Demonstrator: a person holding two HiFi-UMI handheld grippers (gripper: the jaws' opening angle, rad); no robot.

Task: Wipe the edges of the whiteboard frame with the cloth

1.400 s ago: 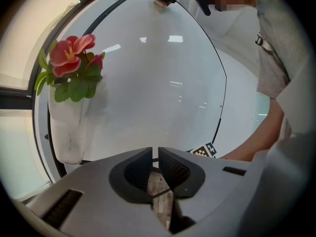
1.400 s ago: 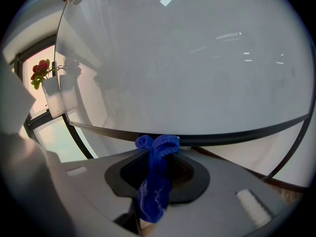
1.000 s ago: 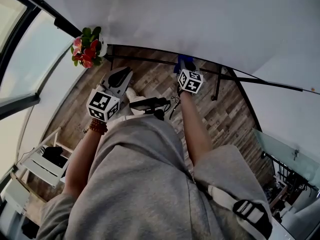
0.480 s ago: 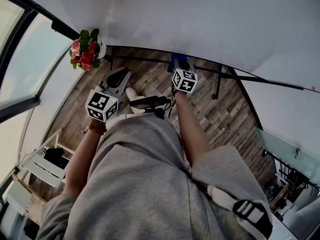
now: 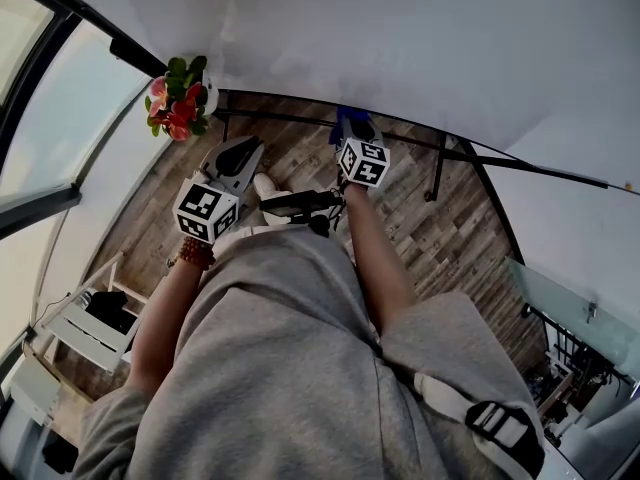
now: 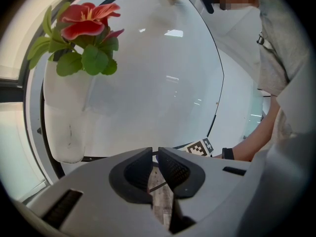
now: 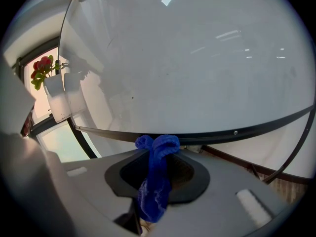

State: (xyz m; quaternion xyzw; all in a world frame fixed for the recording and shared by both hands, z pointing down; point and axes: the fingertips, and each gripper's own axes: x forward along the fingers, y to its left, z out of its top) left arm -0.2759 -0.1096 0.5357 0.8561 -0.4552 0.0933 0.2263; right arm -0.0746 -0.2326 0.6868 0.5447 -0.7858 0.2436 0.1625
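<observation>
"Well, has the right gripper shifted?"
"Slightly left along the frame, clamped on the blue cloth, which sits against the bottom edge. The left gripper hangs closed and empty near the flowers."

Blue cloth, black whiteboard frame, red flowers, brown plank floor

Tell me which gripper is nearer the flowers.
Left. The left gripper is close beside the flowers; the right gripper, holding the cloth, is farther along the bottom frame.
</observation>
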